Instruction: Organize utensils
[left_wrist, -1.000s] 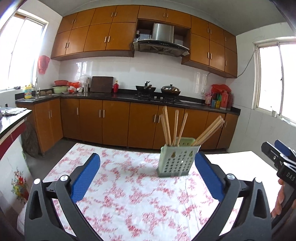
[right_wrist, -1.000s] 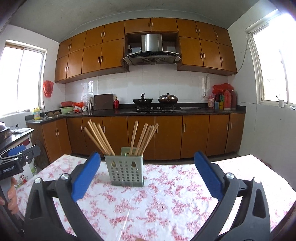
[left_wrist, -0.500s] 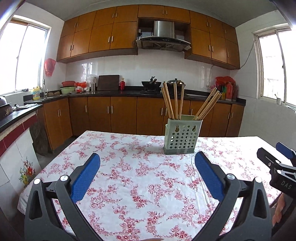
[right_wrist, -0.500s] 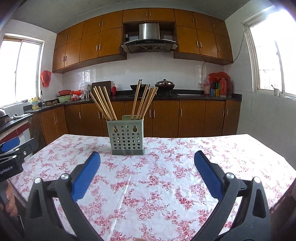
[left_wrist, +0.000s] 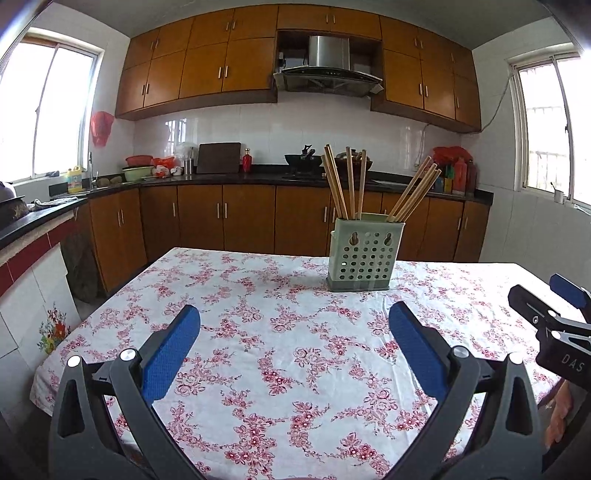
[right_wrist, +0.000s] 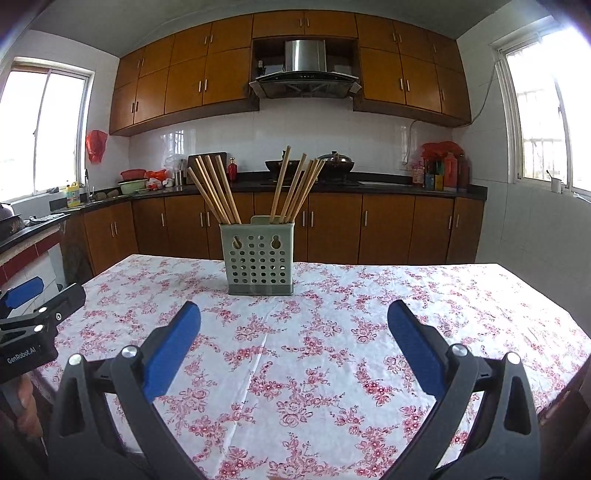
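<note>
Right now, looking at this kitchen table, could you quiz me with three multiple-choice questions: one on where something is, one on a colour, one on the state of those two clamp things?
1. Where are the chopsticks?
A. Flat on the tablecloth
B. Standing in the holder
C. In a gripper

2. What colour is the holder?
A. Pale green
B. Red
C. Black

3. How are the left gripper and right gripper?
A. Both shut on chopsticks
B. One open, one shut
C. Both open and empty

Answers:
1 B: the sticks rise in two bunches out of the perforated holder on the tablecloth.
2 A: its perforated wall is pale green in both views.
3 C: each pair of blue pads stands wide apart with only cloth between.
</note>
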